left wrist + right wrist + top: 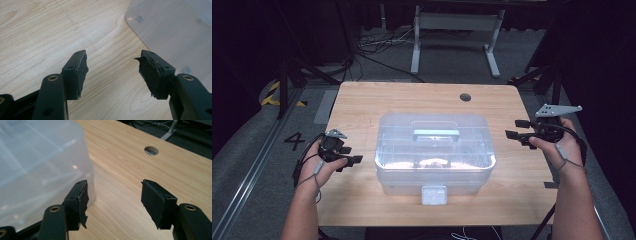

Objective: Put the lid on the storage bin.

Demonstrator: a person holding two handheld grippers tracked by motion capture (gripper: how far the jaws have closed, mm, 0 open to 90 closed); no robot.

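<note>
Centrally, a clear lidded box [435,152] with a pale handle [436,134] and front latch [434,195] sits mid-frame on the wooden table [357,105]. Left gripper [348,156], lower left beside the box: jaws apart, nothing between. Right gripper [518,131], right of the box: jaws apart, nothing between. Table hole [465,97], upper centre.
</note>
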